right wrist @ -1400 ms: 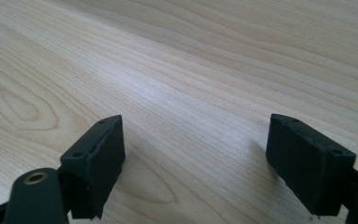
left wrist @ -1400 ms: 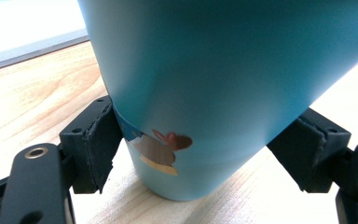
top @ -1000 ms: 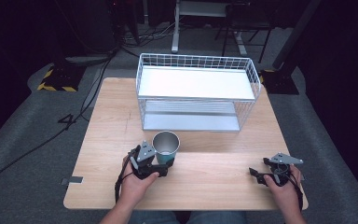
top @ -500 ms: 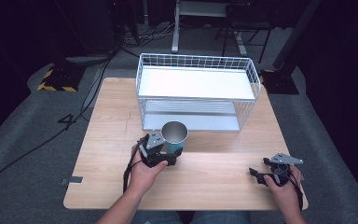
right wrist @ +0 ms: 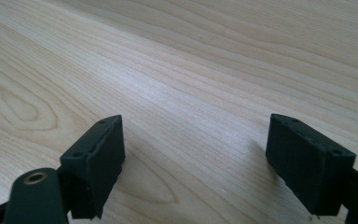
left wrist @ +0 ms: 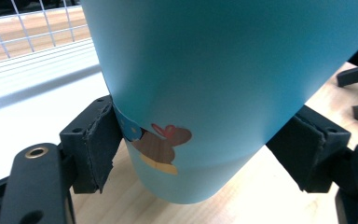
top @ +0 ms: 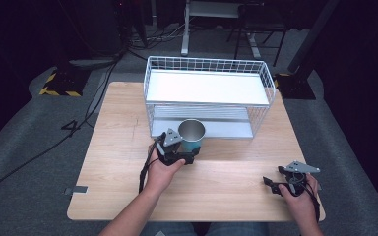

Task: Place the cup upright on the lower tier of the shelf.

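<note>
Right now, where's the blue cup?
In the high view, the blue cup sits left of the table's middle, gripped in the left tongs, just in front of the white wire rack.

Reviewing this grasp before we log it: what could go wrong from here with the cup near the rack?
1. The left gripper clamps the blue cup low on its tapered wall; it could slip or tilt.
2. The cup's rim sits close to the wire rack; moving forward, it might hit the front wires.
</note>
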A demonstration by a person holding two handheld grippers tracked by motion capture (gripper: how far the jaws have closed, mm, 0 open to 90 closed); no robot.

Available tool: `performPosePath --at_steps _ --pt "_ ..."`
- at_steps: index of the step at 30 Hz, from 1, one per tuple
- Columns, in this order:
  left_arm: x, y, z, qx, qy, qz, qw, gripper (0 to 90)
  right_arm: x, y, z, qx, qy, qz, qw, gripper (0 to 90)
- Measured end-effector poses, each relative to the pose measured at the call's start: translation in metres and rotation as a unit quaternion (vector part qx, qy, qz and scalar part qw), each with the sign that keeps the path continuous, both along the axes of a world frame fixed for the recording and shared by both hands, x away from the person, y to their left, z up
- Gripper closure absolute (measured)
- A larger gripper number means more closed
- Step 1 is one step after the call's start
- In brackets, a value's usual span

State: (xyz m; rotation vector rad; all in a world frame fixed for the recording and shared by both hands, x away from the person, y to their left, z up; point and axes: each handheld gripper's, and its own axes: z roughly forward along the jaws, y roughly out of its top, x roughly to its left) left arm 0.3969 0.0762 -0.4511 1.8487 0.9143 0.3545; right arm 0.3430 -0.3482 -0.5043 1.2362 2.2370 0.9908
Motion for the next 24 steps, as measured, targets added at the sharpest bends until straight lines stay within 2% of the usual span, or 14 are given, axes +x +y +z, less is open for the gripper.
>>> performPosePath --at_steps 5,7,10,16,19,24 --pt "0.012 -0.007 0.0 -0.008 -0.005 0.005 0.9999 21.8 0.0 0.0 0.0 -0.001 0.0 0.0 1.0 19.9" --pt "0.017 -0.009 -0.001 -0.024 -0.012 0.009 0.9996 21.8 0.0 0.0 0.0 -0.001 0.0 0.0 1.0 19.9" --pt "0.024 -0.012 -0.001 -0.029 -0.008 0.012 0.9995 21.9 0.0 0.0 0.0 -0.001 -0.001 0.001 1.0 19.9" --pt "0.042 -0.017 -0.005 -0.025 -0.006 0.023 0.9994 21.8 0.0 0.0 0.0 -0.001 -0.001 0.001 1.0 19.9" --pt "0.051 -0.02 -0.007 -0.015 -0.004 0.029 0.9995 21.9 0.0 0.0 0.0 0.0 0.0 0.0 1.0 19.9" --pt "0.063 -0.024 -0.008 -0.016 -0.017 0.043 0.9988 21.8 0.0 0.0 0.0 0.0 0.0 0.0 1.0 19.9"
